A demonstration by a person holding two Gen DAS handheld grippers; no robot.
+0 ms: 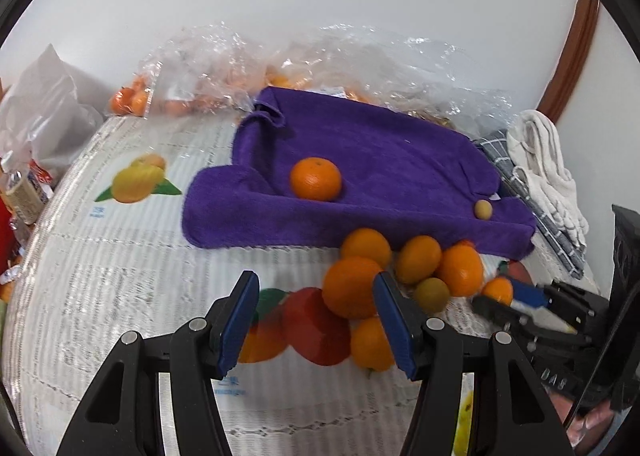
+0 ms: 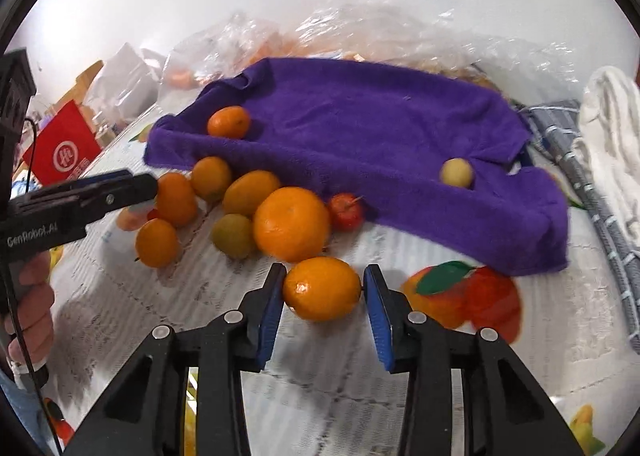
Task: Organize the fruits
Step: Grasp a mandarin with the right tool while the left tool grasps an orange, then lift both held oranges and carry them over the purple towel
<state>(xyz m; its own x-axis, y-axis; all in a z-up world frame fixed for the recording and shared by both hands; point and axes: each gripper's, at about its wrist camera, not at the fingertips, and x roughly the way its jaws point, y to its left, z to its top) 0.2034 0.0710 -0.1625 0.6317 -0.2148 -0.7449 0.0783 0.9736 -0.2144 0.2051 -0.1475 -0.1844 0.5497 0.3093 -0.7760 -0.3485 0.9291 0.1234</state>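
The left gripper (image 1: 316, 320) fills the bottom of its own view, its blue-padded jaws spread with nothing between them, angled down over the surface (image 1: 132, 256), a white cloth printed with fruit pictures. Just past its right jaw lies a cluster of oranges (image 1: 400, 280), the biggest one partly hidden behind that jaw. Left of the jaws the cloth lies bare and open. Beyond the cluster spreads a purple towel (image 1: 380, 160), its near edge folded thick, carrying one orange on the towel (image 1: 316, 179) and a small yellowish fruit (image 1: 483, 210). Clear plastic bags (image 1: 224, 68) of more fruit line the white wall behind. At the far right the right gripper (image 1: 516, 302) reaches in low. In the right wrist view, the right gripper (image 2: 323, 290) points steeply down, its jaws framing a small orange (image 2: 322, 289); the left pad touches it, while the right pad stands so close that contact cannot be told. Behind it sit the large orange (image 2: 291, 223), a greenish fruit (image 2: 233, 236) and a small red fruit (image 2: 346, 211) at the towel's edge. To the left, a hand (image 2: 34, 308) holds the other gripper level above the surface.
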